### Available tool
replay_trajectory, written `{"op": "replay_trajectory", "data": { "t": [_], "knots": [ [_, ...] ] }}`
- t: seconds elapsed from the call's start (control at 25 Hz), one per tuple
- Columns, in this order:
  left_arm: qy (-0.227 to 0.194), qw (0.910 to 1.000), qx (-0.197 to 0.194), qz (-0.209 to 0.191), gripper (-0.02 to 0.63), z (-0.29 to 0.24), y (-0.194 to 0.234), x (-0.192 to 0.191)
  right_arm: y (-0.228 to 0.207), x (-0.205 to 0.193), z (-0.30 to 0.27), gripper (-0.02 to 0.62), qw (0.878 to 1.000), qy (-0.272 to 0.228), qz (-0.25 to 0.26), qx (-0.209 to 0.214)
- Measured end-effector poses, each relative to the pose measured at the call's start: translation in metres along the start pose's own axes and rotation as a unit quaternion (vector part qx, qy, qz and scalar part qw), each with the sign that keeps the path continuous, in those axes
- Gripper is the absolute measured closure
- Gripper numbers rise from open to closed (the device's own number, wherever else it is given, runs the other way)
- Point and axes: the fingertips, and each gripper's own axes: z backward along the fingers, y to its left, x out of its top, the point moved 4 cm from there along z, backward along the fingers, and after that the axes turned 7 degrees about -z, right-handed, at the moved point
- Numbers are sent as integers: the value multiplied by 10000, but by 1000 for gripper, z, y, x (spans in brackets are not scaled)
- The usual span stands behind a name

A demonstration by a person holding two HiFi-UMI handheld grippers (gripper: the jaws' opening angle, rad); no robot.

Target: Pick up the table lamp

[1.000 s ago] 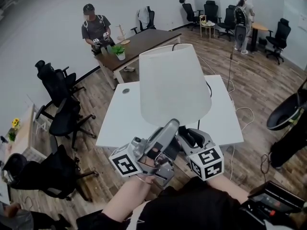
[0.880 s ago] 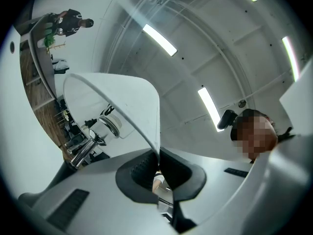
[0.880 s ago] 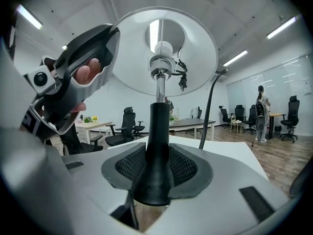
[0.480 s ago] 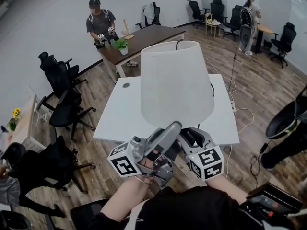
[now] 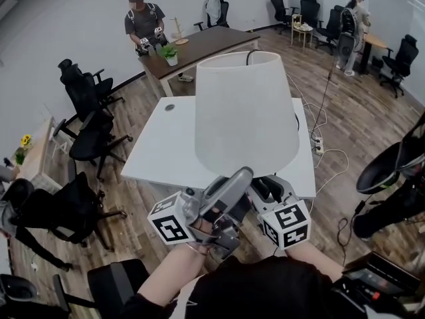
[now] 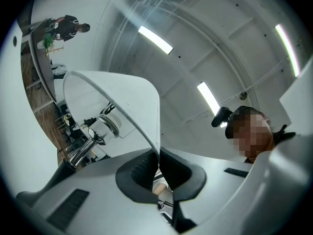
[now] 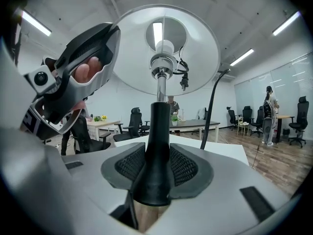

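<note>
- The right gripper clamps the table lamp by its black neck. Its pads press on both sides, and the jaws have just eased slightly wider.
- The left gripper is pinched tight on the lower rim of the lamp's white lampshade.
- The lamp is upright in the air, carried by both grippers.
- A white table lies below and beyond the lamp.
- Farther beyond the lamp is a brown desk with a potted plant, and a person stands beside it.

A white table stands near a brown desk bearing a potted plant.
</note>
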Motion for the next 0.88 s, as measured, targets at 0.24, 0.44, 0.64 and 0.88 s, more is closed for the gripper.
{"op": "replay_trajectory", "data": {
  "t": [0.24, 0.44, 0.64, 0.88],
  "knots": [
    [1, 9999, 122, -69, 589, -19, -22, -33, -10, -12, 35, 428, 9997, -27, -56, 256],
    [42, 9996, 269, -92, 591, -24, -38, -64, -17, -29, 62, 428, 9992, 70, -109, 387],
    [87, 9992, 374, -101, 589, -27, -53, -96, -24, -48, 89, 428, 9989, 130, -113, 437],
    [189, 9988, 449, -109, 589, -35, -66, -112, -28, -54, 108, 426, 9985, 154, -189, 499]
  ]
}}
